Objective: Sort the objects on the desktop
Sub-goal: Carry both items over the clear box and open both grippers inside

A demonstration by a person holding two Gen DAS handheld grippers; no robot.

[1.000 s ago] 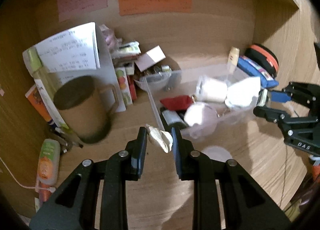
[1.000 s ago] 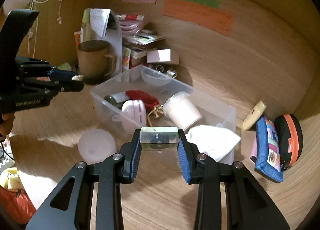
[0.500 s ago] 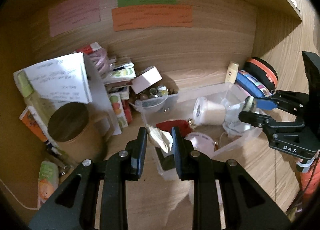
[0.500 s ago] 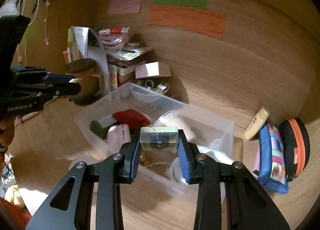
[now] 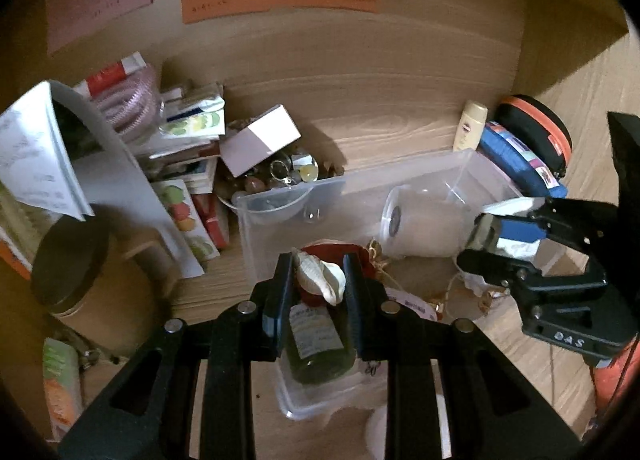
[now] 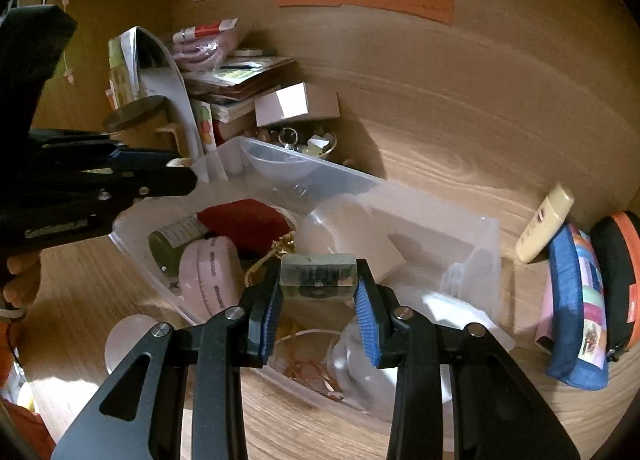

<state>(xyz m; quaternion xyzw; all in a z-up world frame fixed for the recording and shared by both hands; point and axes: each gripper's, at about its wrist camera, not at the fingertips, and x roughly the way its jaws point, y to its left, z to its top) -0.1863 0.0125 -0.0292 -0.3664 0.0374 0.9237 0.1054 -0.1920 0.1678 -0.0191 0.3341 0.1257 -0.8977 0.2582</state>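
My left gripper (image 5: 318,280) is shut on a cream seashell (image 5: 320,276) and holds it above the near end of a clear plastic bin (image 5: 400,176). My right gripper (image 6: 318,280) is shut on a clear glass block (image 6: 318,274) and holds it over the same bin (image 6: 360,184). The bin holds a green bottle (image 5: 316,344), a red pouch (image 6: 244,222), a pink round case (image 6: 210,272), a white roll (image 5: 424,220) and gold chain. Each gripper shows in the other view, the right one in the left wrist view (image 5: 480,248) and the left one in the right wrist view (image 6: 182,172).
A lidded brown mug (image 5: 76,272), leaning papers (image 5: 36,152) and stacked booklets (image 6: 240,76) stand left of the bin. A pink box (image 5: 260,140) sits over a bowl of trinkets (image 5: 280,176). A cream tube (image 6: 544,228), blue pouch (image 6: 576,300) and black-orange case (image 6: 620,272) lie right. A white disc (image 6: 128,340) lies in front.
Both grippers have moved forward and down with their objects, from in front of the bin to over its inside. Their grips have not changed.
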